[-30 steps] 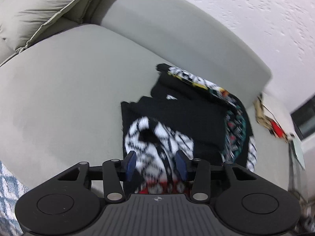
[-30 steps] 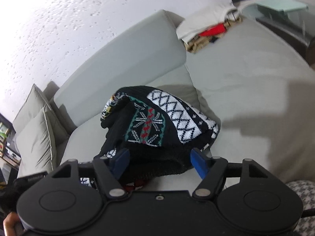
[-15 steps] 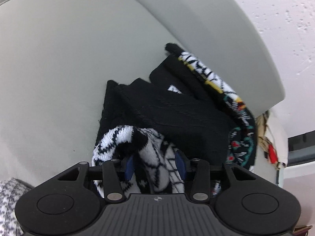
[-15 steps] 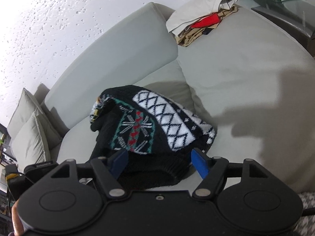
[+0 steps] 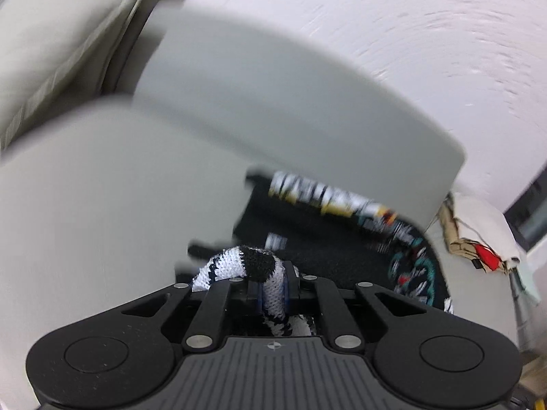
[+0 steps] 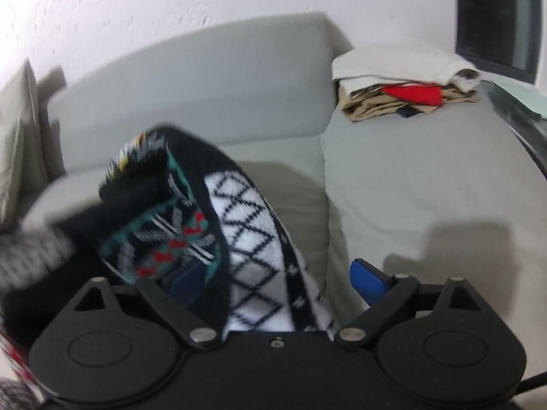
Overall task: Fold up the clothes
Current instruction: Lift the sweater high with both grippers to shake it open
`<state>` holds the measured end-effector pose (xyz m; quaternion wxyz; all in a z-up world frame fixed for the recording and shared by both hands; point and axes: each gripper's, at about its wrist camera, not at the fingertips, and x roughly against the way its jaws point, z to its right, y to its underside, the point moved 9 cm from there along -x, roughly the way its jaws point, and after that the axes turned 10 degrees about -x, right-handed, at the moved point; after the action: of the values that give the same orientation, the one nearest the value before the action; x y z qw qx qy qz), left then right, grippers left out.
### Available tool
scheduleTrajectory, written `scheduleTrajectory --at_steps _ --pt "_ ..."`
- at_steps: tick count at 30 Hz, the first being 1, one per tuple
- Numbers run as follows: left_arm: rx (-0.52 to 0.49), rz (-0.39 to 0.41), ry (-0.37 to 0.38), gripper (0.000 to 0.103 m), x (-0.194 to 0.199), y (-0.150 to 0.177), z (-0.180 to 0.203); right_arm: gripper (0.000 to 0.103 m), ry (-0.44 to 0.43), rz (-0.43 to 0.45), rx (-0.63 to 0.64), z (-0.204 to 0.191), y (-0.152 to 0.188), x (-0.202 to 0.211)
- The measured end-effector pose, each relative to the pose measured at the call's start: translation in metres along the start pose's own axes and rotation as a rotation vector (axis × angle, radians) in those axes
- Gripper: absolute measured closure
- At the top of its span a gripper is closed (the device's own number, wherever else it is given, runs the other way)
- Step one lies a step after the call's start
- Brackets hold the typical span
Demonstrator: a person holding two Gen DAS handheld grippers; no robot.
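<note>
The left hand-held gripper is clamping a black-and-white fold of one patterned sweater, which is lying bunched on the grey sofa just ahead. The right hand-held gripper is standing apart, sweater draped between its fingers. Farther right, one stack of folded clothes is sitting before the white wall.

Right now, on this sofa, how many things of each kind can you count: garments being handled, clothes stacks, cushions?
Patterned knit sweater: 1
Stack of folded clothes: 1
Loose cushions: 1 visible, blurred
Claws: 2, left claw, right claw
Total: 5
</note>
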<state>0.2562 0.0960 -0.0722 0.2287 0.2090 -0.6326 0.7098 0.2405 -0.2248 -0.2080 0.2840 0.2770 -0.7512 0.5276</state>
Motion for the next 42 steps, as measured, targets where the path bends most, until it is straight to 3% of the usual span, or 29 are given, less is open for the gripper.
scheduleTrajectory --at_steps 5,8,12,14,17,19,21,22,23,24,30,34,36,37,38,39,40,42 --pt "-0.246 0.167 0.005 0.094 0.041 -0.059 0.018 0.016 -0.066 -0.104 -0.214 0.002 -0.001 0.01" --pt "-0.281 0.136 -0.025 0.094 0.056 -0.045 0.012 0.016 -0.071 -0.121 -0.228 0.0 0.008 0.03" --pt "-0.241 0.062 -0.106 0.094 0.058 0.019 -0.029 0.016 -0.147 -0.117 -0.191 -0.022 0.03 0.059" --pt "-0.167 0.026 -0.132 0.094 0.06 0.046 -0.054 0.016 -0.212 -0.142 -0.164 -0.041 0.045 0.069" --pt "-0.103 0.01 -0.17 0.092 0.061 0.072 -0.083 0.016 -0.271 -0.143 -0.074 -0.074 0.065 0.074" --pt "-0.035 -0.008 -0.157 0.09 0.059 0.084 -0.097 0.016 -0.276 -0.118 0.011 -0.094 0.075 0.071" --pt "0.008 -0.03 -0.142 0.085 0.059 0.09 -0.103 0.016 -0.255 -0.089 0.117 -0.11 0.081 0.063" --pt "0.021 -0.035 -0.135 0.078 0.06 0.093 -0.102 0.016 -0.229 -0.07 0.177 -0.115 0.084 0.059" --pt "0.023 -0.034 -0.13 0.065 0.063 0.094 -0.101 0.016 -0.201 -0.057 0.239 -0.12 0.089 0.054" --pt "0.017 -0.031 -0.127 0.061 0.066 0.096 -0.1 0.016 -0.17 -0.051 0.305 -0.124 0.095 0.05" --pt "0.021 -0.051 -0.091 0.061 0.059 0.106 -0.094 0.016 0.015 -0.028 0.612 -0.128 0.136 0.03" --pt "0.031 -0.054 -0.092 0.062 0.049 0.105 -0.09 0.018 0.109 0.104 0.781 -0.136 0.141 0.025" --pt "0.032 -0.057 -0.099 0.062 0.047 0.102 -0.088 0.028 0.128 0.187 0.888 -0.151 0.139 0.024" --pt "0.031 -0.06 -0.105 0.062 0.047 0.1 -0.087 0.043 0.136 0.228 0.951 -0.159 0.139 0.023" --pt "0.031 -0.063 -0.109 0.062 0.047 0.099 -0.086 0.078 0.146 0.251 1.001 -0.166 0.139 0.021" --pt "0.03 -0.063 -0.11 0.062 0.048 0.098 -0.085 0.094 0.157 0.246 1.029 -0.168 0.139 0.018" --pt "0.029 -0.063 -0.111 0.062 0.05 0.097 -0.085 0.093 0.156 0.243 1.006 -0.168 0.134 0.018" --pt "0.016 -0.059 -0.109 0.062 0.055 0.096 -0.082 0.093 0.112 0.24 0.768 -0.156 0.102 0.033"
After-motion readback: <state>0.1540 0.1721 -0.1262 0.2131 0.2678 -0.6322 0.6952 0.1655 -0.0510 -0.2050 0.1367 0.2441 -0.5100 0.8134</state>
